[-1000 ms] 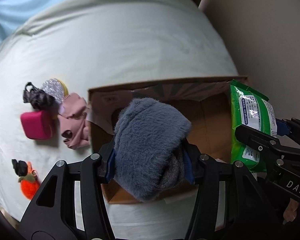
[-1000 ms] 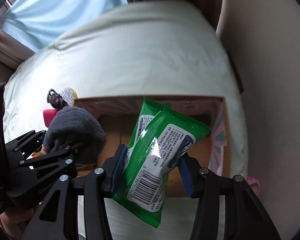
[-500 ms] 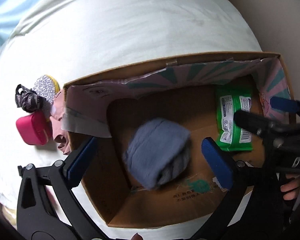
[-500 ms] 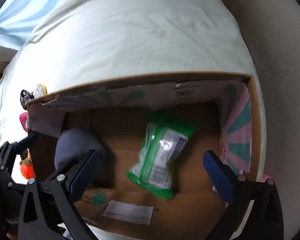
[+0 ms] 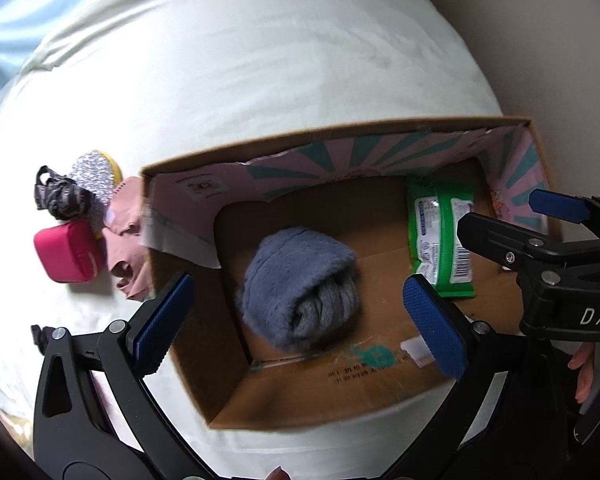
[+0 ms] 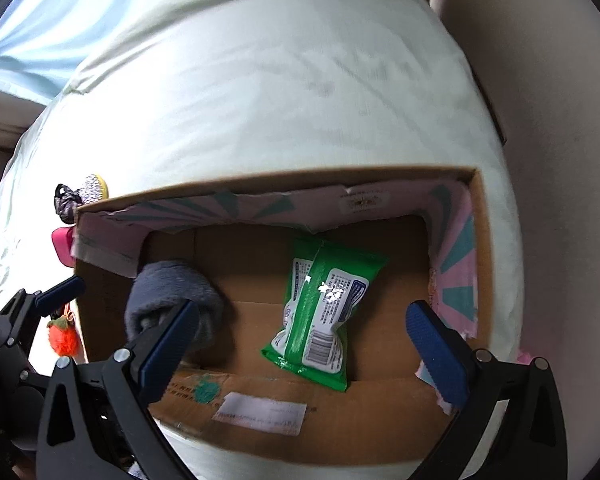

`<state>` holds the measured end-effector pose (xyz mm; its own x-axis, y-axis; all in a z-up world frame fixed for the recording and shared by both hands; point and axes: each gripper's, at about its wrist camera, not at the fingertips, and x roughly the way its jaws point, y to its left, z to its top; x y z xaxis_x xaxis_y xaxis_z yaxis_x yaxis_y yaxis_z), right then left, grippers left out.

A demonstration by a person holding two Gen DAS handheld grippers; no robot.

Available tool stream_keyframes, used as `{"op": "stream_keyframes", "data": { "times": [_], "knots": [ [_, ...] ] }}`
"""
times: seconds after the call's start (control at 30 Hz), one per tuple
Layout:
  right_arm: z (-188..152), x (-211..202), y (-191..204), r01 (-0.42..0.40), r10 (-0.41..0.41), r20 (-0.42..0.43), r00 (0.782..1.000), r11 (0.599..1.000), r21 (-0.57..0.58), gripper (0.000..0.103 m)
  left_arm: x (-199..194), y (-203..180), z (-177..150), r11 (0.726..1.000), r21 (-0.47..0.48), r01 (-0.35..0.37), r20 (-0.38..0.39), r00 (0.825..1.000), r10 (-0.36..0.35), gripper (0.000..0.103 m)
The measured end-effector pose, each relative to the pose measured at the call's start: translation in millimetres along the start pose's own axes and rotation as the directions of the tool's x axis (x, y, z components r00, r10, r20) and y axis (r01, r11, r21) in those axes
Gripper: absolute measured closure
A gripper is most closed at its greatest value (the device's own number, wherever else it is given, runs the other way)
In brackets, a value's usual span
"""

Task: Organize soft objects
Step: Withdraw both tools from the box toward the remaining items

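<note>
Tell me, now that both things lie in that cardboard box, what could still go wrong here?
Two risks, I think. The open left gripper hangs right over the rolled grey fuzzy sock bundle, so it might snag the fluff on its way out. The pink cloth outside lies pressed against the wall of the cardboard box, partly hidden, so a grab there could bump and shift the box on the soft pale green bedsheet.

One cardboard box (image 5: 380,396), one grey fuzzy bundle (image 5: 296,280), one green packet (image 5: 440,240), one pink pouch (image 5: 66,252).
</note>
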<state>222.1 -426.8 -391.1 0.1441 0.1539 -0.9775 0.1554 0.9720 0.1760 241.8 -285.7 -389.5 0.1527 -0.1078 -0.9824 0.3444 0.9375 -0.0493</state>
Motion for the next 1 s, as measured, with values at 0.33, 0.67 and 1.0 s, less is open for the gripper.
{"op": "stream_keyframes", "data": {
  "times": [0.33,0.67,1.0],
  "knots": [
    [-13,-110,34,-0.009,0.015,0.191,0.982,0.999,-0.032,0.0,-109,25,-20,0.999,-0.033,-0.004,0.171,0.985,0.01,0.0],
    [-65,-236,91,0.03,0.019,0.431,0.902,0.994,-0.108,0.0,-250,77,-81,0.993,-0.115,-0.006,0.386,0.921,0.05,0.0],
    [-153,-306,144,0.06,0.015,0.562,0.827,0.992,-0.115,0.0,-347,135,-178,0.985,-0.169,-0.027,0.555,0.823,0.118,0.0]
  ]
}}
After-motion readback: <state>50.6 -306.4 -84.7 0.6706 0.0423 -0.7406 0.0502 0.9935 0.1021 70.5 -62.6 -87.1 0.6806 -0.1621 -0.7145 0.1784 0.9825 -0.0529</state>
